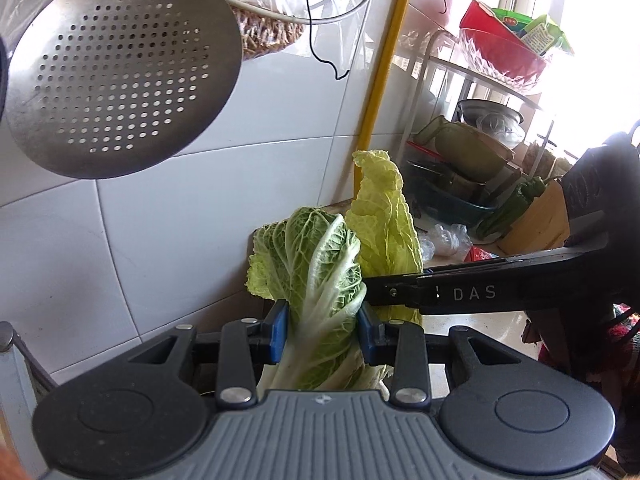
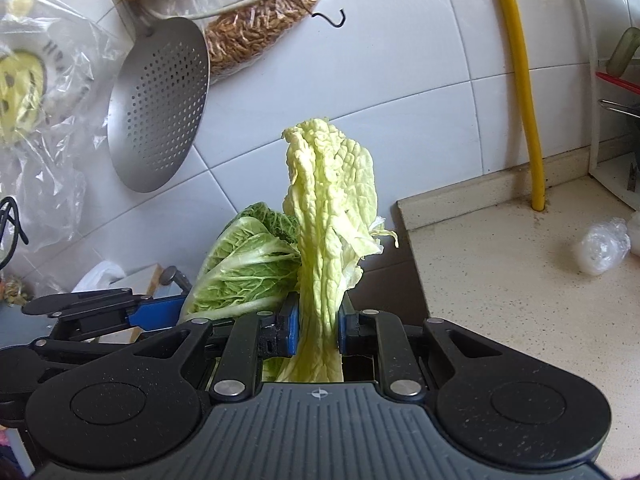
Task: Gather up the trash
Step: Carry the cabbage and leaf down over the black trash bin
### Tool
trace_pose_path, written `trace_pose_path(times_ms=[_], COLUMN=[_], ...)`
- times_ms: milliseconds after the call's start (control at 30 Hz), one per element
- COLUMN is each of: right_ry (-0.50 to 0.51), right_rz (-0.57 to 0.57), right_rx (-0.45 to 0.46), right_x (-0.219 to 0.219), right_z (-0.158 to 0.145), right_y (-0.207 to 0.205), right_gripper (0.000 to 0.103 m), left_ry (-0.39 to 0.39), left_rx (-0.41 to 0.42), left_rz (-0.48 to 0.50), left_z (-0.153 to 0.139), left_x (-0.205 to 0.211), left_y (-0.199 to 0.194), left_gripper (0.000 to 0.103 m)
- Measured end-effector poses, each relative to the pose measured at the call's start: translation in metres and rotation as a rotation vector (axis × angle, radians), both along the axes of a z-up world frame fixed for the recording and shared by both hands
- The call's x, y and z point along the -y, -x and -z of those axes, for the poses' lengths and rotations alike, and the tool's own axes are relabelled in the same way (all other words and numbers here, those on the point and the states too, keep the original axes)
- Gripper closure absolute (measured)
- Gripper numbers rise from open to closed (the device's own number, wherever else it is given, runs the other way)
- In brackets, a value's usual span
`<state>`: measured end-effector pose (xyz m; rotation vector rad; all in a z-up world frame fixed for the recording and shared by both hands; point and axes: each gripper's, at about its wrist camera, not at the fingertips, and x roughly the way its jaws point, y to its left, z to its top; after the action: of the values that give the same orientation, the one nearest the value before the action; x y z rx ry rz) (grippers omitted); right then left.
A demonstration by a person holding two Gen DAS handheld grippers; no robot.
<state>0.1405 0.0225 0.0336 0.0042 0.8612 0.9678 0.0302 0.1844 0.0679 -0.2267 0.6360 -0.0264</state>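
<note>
My left gripper (image 1: 322, 330) is shut on a dark green cabbage leaf (image 1: 316, 264), whose white rib runs down between the blue pads (image 1: 279, 330). My right gripper (image 2: 318, 330) is shut on a pale yellow-green cabbage leaf (image 2: 332, 208) that stands upright from its jaws. Both leaves are held in the air in front of the white tiled wall, close side by side. In the left wrist view the right gripper (image 1: 384, 292) reaches in from the right with the pale leaf (image 1: 384, 216). In the right wrist view the left gripper (image 2: 160, 312) shows at the lower left with the green leaf (image 2: 244, 264).
A perforated metal skimmer (image 1: 120, 80) hangs on the wall, near the left gripper. A yellow pipe (image 2: 520, 80) runs down to the speckled countertop (image 2: 520, 280). A crumpled clear wrapper (image 2: 604, 246) lies on the counter. A dish rack (image 1: 472, 152) with bowls stands at the far right.
</note>
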Motion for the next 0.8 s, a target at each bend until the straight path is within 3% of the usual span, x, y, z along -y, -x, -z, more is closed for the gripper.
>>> trace_pose_path(times_ms=[367,800], right_ry=[0.018,0.094], right_rz=[-0.024,-0.032], right_rx=[-0.012,-0.074], right_x=[-0.039,-0.065], right_z=[0.011,0.05], right_y=[0.022,0.035], right_gripper=[0.079,0.079], left_ry=[0.002,0.036], left_rx=[-0.016,-0.102], left_rz=[-0.013,-0.053], left_z=[0.009,0.046], left_x=[-0.029,-0.047], left_y=[0.021,0.024], left_gripper=[0.07,0.07])
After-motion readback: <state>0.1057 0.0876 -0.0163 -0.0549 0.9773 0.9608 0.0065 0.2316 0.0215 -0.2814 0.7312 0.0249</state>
